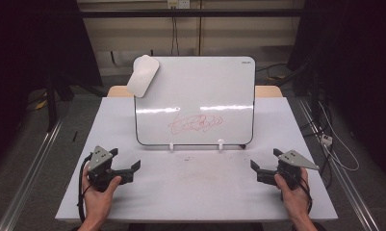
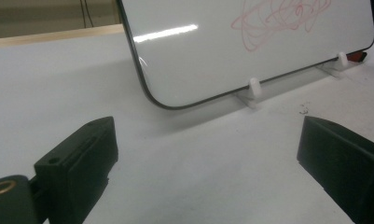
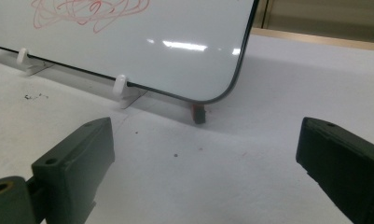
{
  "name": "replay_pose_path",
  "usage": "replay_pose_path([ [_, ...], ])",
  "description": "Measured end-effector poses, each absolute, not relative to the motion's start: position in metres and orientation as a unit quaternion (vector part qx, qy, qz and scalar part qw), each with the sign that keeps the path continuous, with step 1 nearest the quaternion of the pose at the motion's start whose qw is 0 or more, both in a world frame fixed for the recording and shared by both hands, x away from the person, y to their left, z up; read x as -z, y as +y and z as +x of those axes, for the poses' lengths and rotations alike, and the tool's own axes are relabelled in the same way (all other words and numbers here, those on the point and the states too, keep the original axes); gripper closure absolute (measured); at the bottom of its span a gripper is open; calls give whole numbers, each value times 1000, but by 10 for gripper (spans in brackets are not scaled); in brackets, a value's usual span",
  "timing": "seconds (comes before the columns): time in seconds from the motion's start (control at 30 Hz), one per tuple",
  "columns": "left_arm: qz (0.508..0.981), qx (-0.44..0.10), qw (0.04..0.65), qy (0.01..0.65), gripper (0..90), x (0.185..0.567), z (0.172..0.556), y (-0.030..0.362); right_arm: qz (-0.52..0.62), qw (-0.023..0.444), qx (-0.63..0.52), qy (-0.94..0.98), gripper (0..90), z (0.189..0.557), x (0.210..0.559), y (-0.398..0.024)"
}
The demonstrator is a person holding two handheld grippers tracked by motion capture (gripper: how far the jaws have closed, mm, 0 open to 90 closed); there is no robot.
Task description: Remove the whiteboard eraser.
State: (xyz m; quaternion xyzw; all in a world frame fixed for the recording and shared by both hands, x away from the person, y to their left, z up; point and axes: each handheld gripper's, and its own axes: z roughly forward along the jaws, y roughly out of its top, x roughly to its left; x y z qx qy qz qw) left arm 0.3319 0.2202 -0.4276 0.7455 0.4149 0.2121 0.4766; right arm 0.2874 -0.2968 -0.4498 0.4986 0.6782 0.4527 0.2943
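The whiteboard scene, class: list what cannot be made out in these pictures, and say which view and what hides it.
1. Red scribble on the whiteboard: high view, too small to read as words or drawing.
2. Red-and-dark object behind the whiteboard's lower corner: right gripper view, mostly hidden by the board.
3. White eraser-like pad at the top corner: high view, how it attaches is hidden.

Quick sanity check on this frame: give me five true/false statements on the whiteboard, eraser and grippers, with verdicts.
1. The whiteboard stands propped on two white clips. True.
2. The scribble on it is blue. False: it is red.
3. The white eraser sits at the board's upper left corner. True.
4. The left gripper is shut on the eraser. False: it is open and holds nothing.
5. The right gripper touches the board. False: it is open, apart from the board.
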Motion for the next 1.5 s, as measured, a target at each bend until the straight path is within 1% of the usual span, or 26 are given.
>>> replay_pose_path([
  [0.07,748,-205,480,410,50,427,334,220,498,294,-452,679,44,287,450,-298],
  [0.13,750,-212,477,407,44,427,334,220,498,283,-455,682,37,287,450,-299],
  [0.3,748,-201,486,404,45,426,337,219,495,281,-456,684,37,287,451,-299],
  [0.4,747,-208,486,404,52,425,339,219,493,282,-451,688,36,288,451,-297],
  [0.47,747,-199,488,406,52,425,341,220,493,280,-449,690,36,288,451,-295],
  [0.7,746,-205,495,395,57,410,352,217,488,280,-448,695,36,289,452,-294],
  [0.77,753,-196,490,393,54,406,358,215,491,276,-448,694,36,290,453,-294],
  [0.87,768,-212,482,365,43,396,367,214,491,273,-447,696,36,291,453,-293],
  [0.9,768,-212,482,365,31,396,367,214,491,273,-447,696,36,291,453,-293],
  [1.0,770,-216,478,364,36,387,373,210,489,274,-447,697,36,292,453,-292],
  [1.03,775,-211,476,359,49,383,375,209,489,276,-446,697,36,292,453,-292],
  [1.13,776,-217,474,354,56,374,382,204,488,276,-446,698,36,292,454,-292],
  [1.2,775,-226,473,354,57,369,387,201,489,273,-446,698,36,292,454,-291],
  [1.23,779,-239,465,346,57,363,393,197,489,271,-447,698,37,293,454,-291],
  [1.5,784,-266,452,334,63,343,416,188,491,270,-447,697,37,294,455,-293],
])
